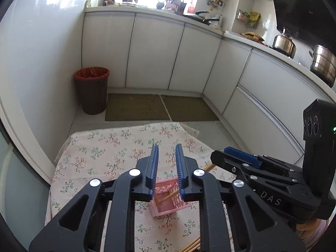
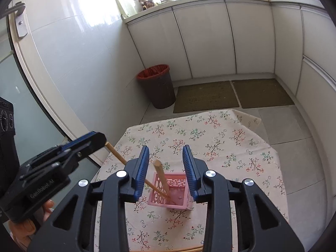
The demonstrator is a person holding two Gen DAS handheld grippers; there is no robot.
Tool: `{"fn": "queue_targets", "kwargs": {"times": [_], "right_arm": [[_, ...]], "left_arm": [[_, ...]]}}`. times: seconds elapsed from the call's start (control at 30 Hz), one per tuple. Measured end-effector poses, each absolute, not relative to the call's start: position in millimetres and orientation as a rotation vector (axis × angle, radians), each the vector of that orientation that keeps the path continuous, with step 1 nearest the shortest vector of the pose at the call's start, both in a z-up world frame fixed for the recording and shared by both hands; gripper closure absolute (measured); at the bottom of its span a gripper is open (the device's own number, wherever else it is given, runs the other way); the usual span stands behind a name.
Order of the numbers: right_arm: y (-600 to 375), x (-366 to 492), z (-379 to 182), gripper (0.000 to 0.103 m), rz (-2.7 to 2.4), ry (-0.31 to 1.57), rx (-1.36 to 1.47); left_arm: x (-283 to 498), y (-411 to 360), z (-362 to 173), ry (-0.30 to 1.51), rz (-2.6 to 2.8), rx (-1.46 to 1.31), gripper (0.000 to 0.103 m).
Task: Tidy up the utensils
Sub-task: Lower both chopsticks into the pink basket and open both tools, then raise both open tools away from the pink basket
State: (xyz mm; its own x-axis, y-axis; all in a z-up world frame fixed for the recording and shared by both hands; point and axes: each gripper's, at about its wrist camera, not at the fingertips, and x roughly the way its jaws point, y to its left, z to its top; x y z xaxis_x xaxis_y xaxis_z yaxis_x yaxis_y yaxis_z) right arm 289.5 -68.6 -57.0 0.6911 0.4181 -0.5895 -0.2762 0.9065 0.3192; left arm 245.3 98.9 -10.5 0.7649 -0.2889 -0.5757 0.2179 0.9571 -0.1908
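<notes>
A pink lattice basket point(image 1: 168, 210) point(image 2: 158, 191) stands on the floral tablecloth point(image 1: 100, 153) point(image 2: 231, 142). My left gripper point(image 1: 167, 147) point(image 2: 98, 139) hovers above the basket, open, with bare cloth showing between its blue pads. My right gripper point(image 2: 166, 147) point(image 1: 219, 155) is open too. A wooden chopstick point(image 2: 160, 172) point(image 1: 170, 196) stands in the basket between the right gripper's pads, apart from both. A second chopstick point(image 2: 117, 155) leans out of the basket to the left; its top end lies beside the left gripper's tip.
More chopsticks point(image 1: 193, 245) point(image 2: 184, 248) lie at the table's near edge. Beyond the table are a brown bin with a red liner point(image 1: 92, 90) point(image 2: 157, 86), two floor mats point(image 1: 136, 107), white cabinets, and pots point(image 1: 283, 44) on the counter at right. A hand point(image 2: 23, 229) holds the left gripper.
</notes>
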Motion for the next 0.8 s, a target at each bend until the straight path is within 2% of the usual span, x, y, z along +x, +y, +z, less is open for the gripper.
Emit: {"fn": "queue_targets", "kwargs": {"times": [0.1, 0.2, 0.3, 0.33, 0.4, 0.43, 0.53, 0.6, 0.67, 0.73, 0.8], "right_arm": [[-74.0, 282.1, -48.8, 0.069, 0.376, 0.692, 0.211], [-79.6, 274.0, -40.6, 0.069, 0.363, 0.678, 0.207], [-85.7, 263.0, -33.1, 0.069, 0.354, 0.669, 0.211], [-88.0, 258.6, -31.0, 0.069, 0.35, 0.663, 0.211], [-88.2, 251.0, -26.5, 0.064, 0.342, 0.653, 0.209], [-90.1, 247.2, -25.1, 0.058, 0.338, 0.648, 0.211], [-94.8, 233.8, -21.6, 0.056, 0.328, 0.637, 0.212], [-98.3, 224.7, -20.1, 0.055, 0.318, 0.632, 0.208], [-103.5, 215.7, -18.9, 0.037, 0.304, 0.622, 0.215], [-111.0, 205.8, -17.9, 0.032, 0.276, 0.604, 0.232], [-117.0, 197.3, -18.4, 0.03, 0.255, 0.594, 0.231]], "left_arm": [[239.1, 95.7, 3.2, 0.619, -0.277, -0.105, 0.079], [231.5, 90.4, 12.0, 0.6, -0.268, -0.086, 0.076], [221.9, 86.6, 16.8, 0.593, -0.271, -0.075, 0.066], [219.1, 84.2, 18.0, 0.593, -0.27, -0.069, 0.066], [212.6, 82.0, 18.9, 0.593, -0.261, -0.06, 0.064], [209.9, 81.4, 19.0, 0.593, -0.258, -0.059, 0.056], [199.3, 81.2, 19.3, 0.581, -0.232, -0.058, 0.04], [192.4, 80.2, 18.9, 0.579, -0.221, -0.051, 0.038], [187.0, 79.5, 17.6, 0.587, -0.219, -0.047, 0.037], [180.3, 78.9, 16.9, 0.587, -0.212, -0.042, 0.028], [172.5, 78.2, 15.3, 0.58, -0.201, -0.03, 0.024]]}}
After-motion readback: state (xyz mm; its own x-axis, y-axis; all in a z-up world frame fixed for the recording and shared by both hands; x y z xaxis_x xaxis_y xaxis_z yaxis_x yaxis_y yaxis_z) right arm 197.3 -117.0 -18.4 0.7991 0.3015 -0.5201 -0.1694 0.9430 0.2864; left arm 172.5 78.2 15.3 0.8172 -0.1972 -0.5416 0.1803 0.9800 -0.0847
